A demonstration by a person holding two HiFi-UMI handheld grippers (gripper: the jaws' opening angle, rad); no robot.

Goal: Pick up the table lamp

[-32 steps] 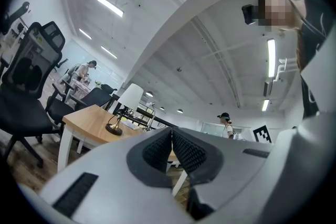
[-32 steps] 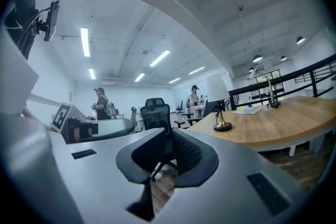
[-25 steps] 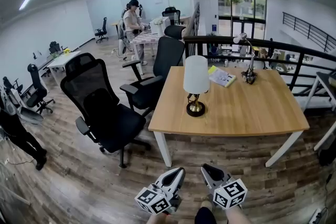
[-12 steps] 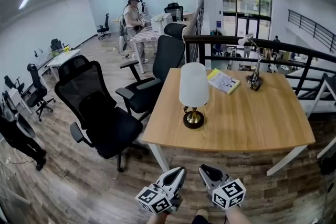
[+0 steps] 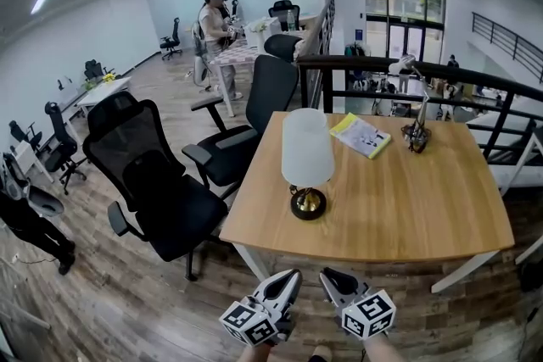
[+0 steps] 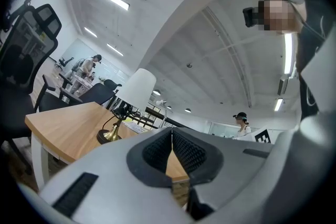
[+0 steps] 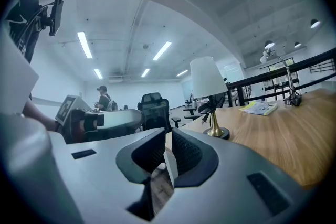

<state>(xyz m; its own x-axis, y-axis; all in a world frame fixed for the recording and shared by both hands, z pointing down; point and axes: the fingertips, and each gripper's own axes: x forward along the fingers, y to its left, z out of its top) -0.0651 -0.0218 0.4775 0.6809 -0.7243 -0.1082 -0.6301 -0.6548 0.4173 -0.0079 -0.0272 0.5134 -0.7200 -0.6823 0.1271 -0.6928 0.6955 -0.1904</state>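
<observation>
The lamp (image 5: 307,165) stands on the table (image 5: 407,208), in the middle of the head view. The left gripper (image 5: 287,281) and right gripper (image 5: 334,277) are at the bottom edge, well apart from the lamp. Both have jaws pressed together, holding nothing.

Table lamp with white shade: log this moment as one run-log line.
stage: pre-grasp | white-shaded brass-base table lamp: upright on wooden table, untouched | left gripper: shut | right gripper: shut
</observation>
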